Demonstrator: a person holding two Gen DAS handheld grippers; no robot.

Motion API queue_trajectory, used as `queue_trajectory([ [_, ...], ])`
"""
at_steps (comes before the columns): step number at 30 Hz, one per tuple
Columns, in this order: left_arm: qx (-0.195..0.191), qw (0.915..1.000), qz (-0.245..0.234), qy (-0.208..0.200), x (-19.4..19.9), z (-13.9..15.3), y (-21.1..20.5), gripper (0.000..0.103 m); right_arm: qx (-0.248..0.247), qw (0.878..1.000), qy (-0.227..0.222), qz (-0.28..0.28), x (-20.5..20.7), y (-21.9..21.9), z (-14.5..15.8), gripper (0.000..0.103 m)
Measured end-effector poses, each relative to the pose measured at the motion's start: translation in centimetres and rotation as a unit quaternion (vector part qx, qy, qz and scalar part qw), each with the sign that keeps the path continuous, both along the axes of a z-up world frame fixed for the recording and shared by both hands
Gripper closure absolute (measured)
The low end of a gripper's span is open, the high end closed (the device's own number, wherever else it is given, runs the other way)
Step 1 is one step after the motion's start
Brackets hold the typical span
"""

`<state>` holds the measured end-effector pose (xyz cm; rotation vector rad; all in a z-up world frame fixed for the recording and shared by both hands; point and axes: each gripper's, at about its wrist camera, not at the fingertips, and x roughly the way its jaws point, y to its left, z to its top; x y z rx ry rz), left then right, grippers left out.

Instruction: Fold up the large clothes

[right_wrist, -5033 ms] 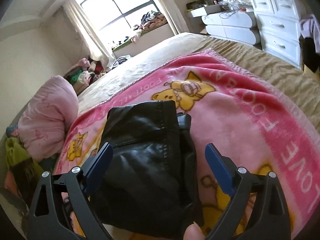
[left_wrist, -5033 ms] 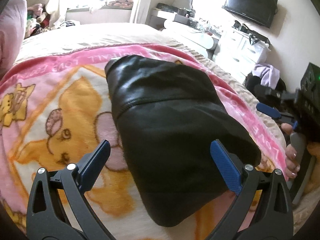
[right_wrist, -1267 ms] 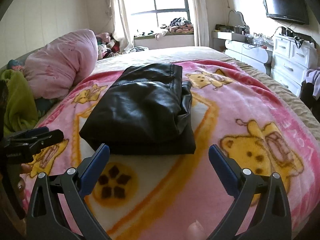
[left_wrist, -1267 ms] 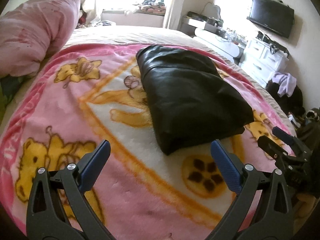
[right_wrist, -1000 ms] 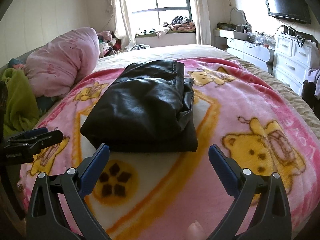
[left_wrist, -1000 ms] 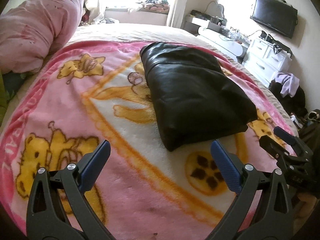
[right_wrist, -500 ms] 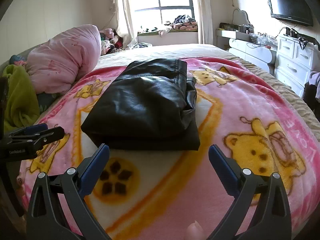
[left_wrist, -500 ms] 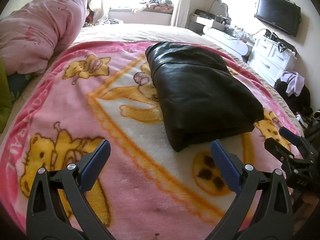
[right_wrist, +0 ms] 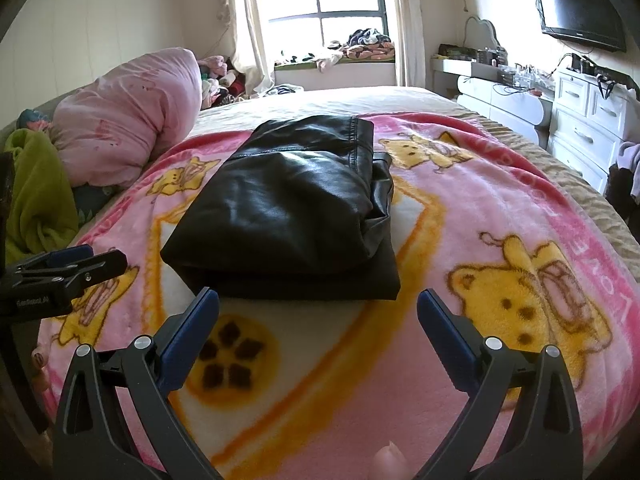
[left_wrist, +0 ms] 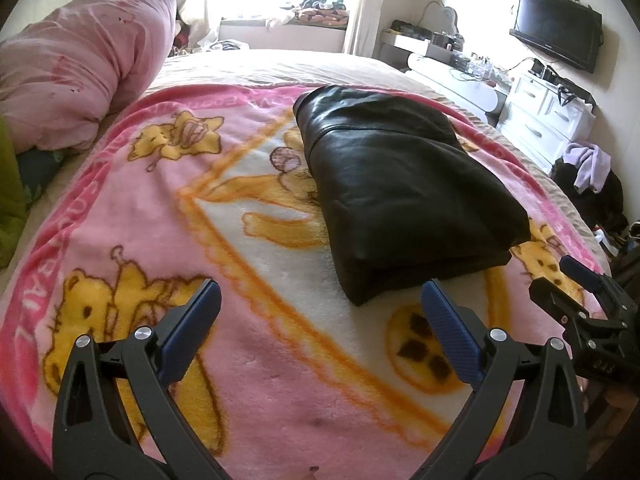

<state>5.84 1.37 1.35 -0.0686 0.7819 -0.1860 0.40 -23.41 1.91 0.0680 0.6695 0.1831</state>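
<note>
1. My left gripper point(left_wrist: 320, 316) has its jaws spread wide and holds nothing; the blue ribbed pads hang above the blanket point(left_wrist: 168, 216).
2. My right gripper point(right_wrist: 318, 316) is the same, jaws released and empty, above the same blanket.
3. The black leather garment point(right_wrist: 288, 208) lies folded in a thick rectangle in the middle of the blanket, just ahead of both grippers, apart from them. Its surface is smooth and shiny with stitched seams.
4. The blanket is fluffy, pink, with yellow bears, spread on the bed point(right_wrist: 360, 100).
5. A pink duvet point(left_wrist: 76, 76) is bunched at the left side.
6. Only the right view shows the window point(right_wrist: 324, 4) clearly; both show the television point(left_wrist: 556, 28) and white drawers point(right_wrist: 580, 136).
</note>
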Motion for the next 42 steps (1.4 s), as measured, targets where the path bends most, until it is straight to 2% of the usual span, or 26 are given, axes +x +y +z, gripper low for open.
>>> queue_trajectory([
  [42,0.013,0.9998,0.013,0.000,-0.11,-0.31,-0.04,0.009,-0.013,1.000,0.003,0.008,0.08,-0.60,-0.49,0.004],
])
